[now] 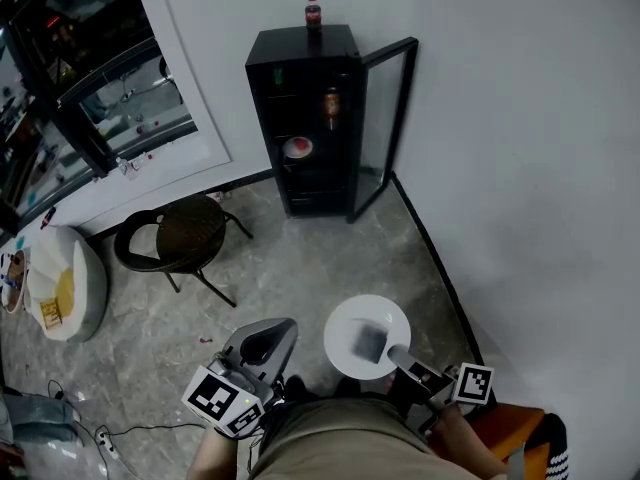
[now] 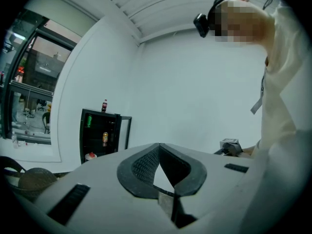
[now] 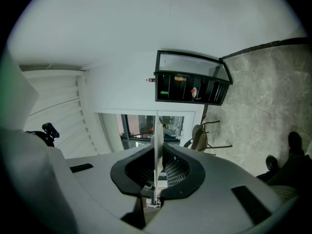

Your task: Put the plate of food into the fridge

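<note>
Grips white plate (image 1: 345, 330) by its rim with right gripper (image 1: 372, 344), jaws clamped, low over floor (image 1: 300, 263) | holds left gripper (image 1: 267, 344) beside it, jaw tips together, nothing between | faces black fridge (image 1: 300, 43) well ahead at wall (image 1: 500, 118), door (image 1: 384, 118) open, bottle (image 1: 313, 11) on top.

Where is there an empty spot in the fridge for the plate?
The bottom shelf of the fridge, under the small dish, looks bare, though dark: room for the plate. A can sits higher up, a bottle on top. The floor between the open door and the chair is free.
</note>
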Demonstrator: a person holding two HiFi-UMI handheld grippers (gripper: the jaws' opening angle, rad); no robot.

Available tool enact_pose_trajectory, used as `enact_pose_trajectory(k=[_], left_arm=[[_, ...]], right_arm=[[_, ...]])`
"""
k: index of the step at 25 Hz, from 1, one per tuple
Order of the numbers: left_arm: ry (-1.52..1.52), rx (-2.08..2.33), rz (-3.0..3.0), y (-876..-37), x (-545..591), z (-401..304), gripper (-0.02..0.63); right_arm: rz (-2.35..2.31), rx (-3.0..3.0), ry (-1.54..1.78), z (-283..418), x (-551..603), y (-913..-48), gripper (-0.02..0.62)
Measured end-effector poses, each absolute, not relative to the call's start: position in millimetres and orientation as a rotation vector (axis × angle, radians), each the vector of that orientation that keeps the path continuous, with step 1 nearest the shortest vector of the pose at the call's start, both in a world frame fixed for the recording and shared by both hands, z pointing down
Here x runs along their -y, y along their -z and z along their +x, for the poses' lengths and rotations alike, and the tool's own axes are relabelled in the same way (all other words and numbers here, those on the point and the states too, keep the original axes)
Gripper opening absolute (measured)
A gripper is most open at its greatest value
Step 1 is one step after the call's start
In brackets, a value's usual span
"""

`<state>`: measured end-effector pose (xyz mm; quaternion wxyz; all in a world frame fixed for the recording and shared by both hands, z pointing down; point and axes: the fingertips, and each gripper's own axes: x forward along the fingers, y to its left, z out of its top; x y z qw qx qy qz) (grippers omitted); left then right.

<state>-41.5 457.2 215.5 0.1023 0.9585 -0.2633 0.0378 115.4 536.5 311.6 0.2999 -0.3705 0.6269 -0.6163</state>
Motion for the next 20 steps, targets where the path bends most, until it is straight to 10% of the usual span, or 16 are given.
enact_pose_trajectory(k=[20], left_arm=[[-0.16, 0.928, 2.787, -218, -443, -45, 0.011]], right_arm=[[-0.947, -1.739, 1.644, 129, -495, -313, 0.031]])
